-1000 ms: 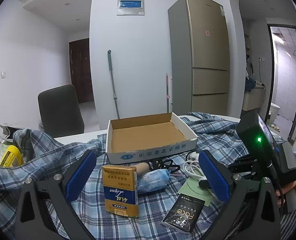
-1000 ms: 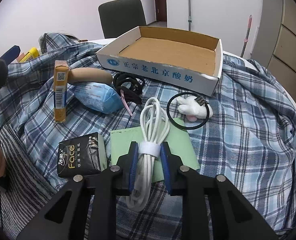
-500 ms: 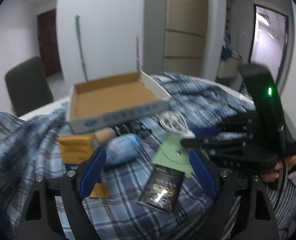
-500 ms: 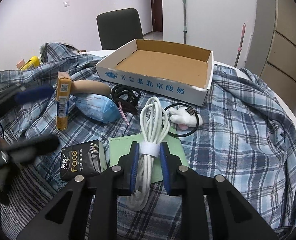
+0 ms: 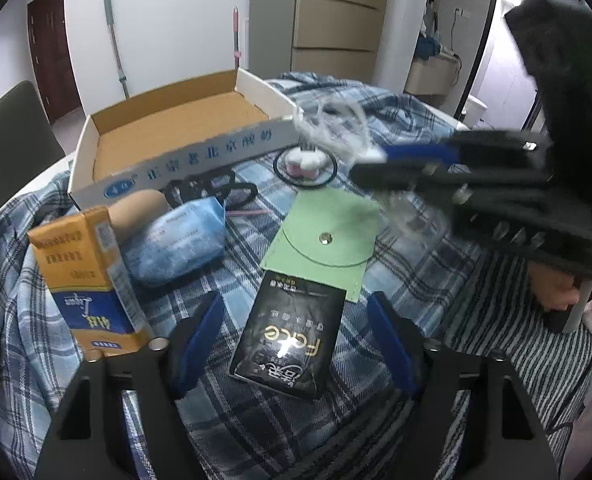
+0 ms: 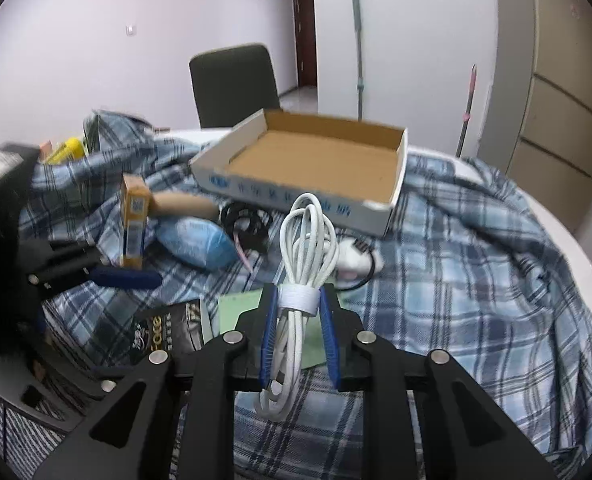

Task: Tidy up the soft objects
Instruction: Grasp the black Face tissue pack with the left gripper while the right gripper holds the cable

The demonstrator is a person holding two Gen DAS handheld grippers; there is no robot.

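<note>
My right gripper [image 6: 299,332] is shut on a coiled white cable [image 6: 306,240] and holds it above the plaid cloth, in front of the open cardboard box [image 6: 392,196]. In the left wrist view the cable [image 5: 332,128] shows blurred near the box's [image 5: 183,164] right corner. My left gripper [image 5: 296,344] is open, its pads on either side of a black tissue pack [image 5: 291,340] lying on the cloth. A green pouch [image 5: 328,236], a blue soft pack [image 5: 175,240] and a black hair tie with a white charm [image 5: 304,162] lie beyond.
A yellow carton [image 5: 83,276] stands at left beside a wooden handle [image 5: 135,208]. Black cords [image 5: 211,188] lie in front of the box. A dark chair [image 6: 231,84] stands behind the table. The round table's edge [image 6: 568,236] is at right.
My right gripper has lifted the white cable off the green pouch and carried it toward the box. My left gripper has moved down and forward, now straddling the black tissue pack.
</note>
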